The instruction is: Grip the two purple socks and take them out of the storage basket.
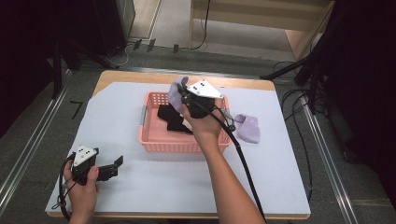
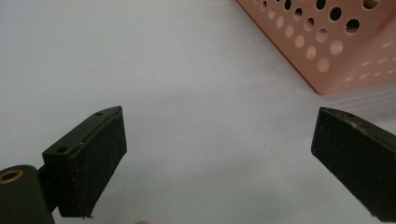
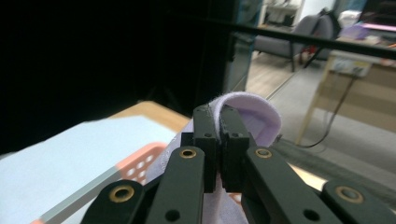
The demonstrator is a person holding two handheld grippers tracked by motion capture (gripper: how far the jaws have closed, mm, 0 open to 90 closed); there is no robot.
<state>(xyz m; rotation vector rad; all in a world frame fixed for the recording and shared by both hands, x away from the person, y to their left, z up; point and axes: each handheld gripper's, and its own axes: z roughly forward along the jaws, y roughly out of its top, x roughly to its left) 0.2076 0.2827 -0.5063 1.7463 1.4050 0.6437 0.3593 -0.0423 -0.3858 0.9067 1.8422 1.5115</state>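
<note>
The right gripper (image 1: 181, 93) pinches a lilac sock (image 1: 175, 94) above the pink basket (image 1: 154, 140) — apparently mid-drop, needing its jaws released — while the left gripper (image 1: 112, 167) rests wide apart and empty nearby.

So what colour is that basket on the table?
Pink, or salmon pink; the basket shows best in the high view.

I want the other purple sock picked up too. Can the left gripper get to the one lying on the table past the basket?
Probably not easily. The left gripper is open and free, but the purple sock lies on the far side of the pink basket, and the arm holding the right gripper crosses the way.
</note>
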